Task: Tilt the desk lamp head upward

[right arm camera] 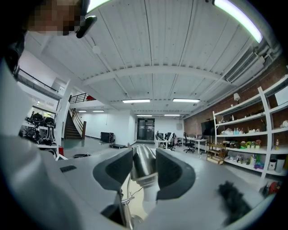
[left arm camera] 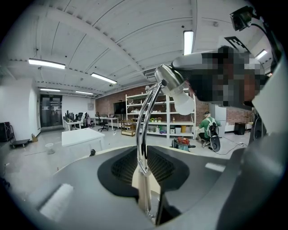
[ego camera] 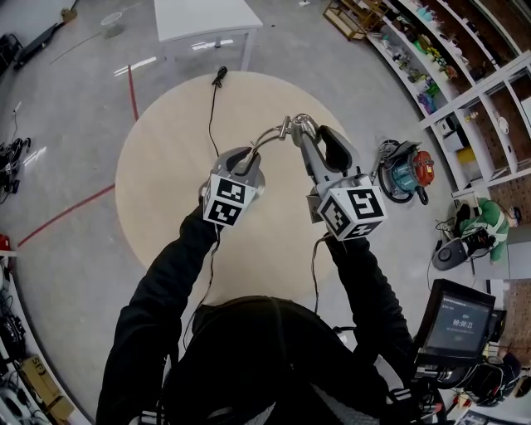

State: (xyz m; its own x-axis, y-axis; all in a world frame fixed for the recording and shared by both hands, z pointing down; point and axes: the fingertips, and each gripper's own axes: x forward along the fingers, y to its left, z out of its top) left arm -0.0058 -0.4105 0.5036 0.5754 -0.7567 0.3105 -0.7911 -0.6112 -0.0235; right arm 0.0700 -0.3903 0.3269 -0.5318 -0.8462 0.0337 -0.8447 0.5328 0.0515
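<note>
A chrome desk lamp stands on the round beige table (ego camera: 166, 166). Its curved gooseneck (ego camera: 267, 137) rises to the metal lamp head (ego camera: 300, 126). My left gripper (ego camera: 245, 162) is shut on the neck: in the left gripper view the chrome neck (left arm camera: 143, 134) runs up between the dark pads (left arm camera: 121, 168) of the left gripper (left arm camera: 146, 179) to the lamp head (left arm camera: 168, 80) and its white bulb (left arm camera: 184, 102). My right gripper (ego camera: 315, 137) is shut on the lamp head (right arm camera: 144, 161); in the right gripper view (right arm camera: 145, 173) both pads press its sides, with the bulb (right arm camera: 150, 197) below.
The lamp's black cable (ego camera: 211, 108) trails across the table to the far edge. A white table (ego camera: 203, 21) stands beyond, shelving (ego camera: 448, 50) lines the right, and a red-and-teal machine (ego camera: 406, 170) sits on the floor at the right. A screen (ego camera: 456, 319) is near my right elbow.
</note>
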